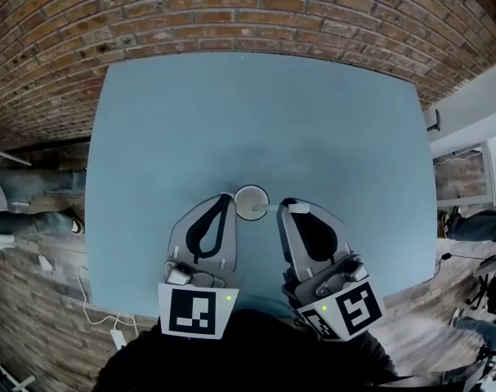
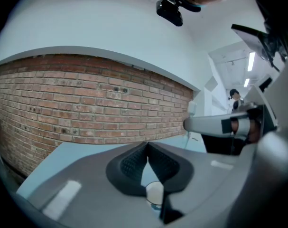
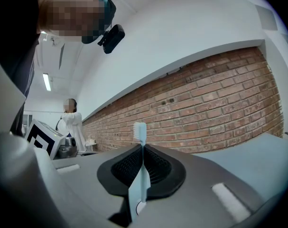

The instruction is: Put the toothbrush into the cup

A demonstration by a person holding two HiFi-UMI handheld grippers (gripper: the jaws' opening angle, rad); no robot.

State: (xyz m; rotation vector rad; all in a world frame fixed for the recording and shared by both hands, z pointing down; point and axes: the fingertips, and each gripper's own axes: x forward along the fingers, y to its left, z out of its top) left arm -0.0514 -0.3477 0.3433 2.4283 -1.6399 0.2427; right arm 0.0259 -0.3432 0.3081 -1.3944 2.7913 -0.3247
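A white cup [image 1: 251,202] stands on the blue table [image 1: 256,113], near its front edge. My right gripper [image 1: 292,208] is shut on a pale blue toothbrush [image 1: 274,209], which lies level and reaches left as far as the cup's rim. In the right gripper view the toothbrush [image 3: 140,175] sits clamped between the pads, its bristle head past the tips. My left gripper [image 1: 226,197] is just left of the cup, its tips together and nothing in them. In the left gripper view the cup [image 2: 154,194] shows low through the gap behind the touching tips.
A brick wall [image 1: 231,6] runs behind the table. The table's front edge is close under both grippers. A person's legs [image 1: 35,194] are at the table's left side, and another person [image 3: 71,120] stands far off. A white cable [image 1: 96,313] lies on the floor at the left.
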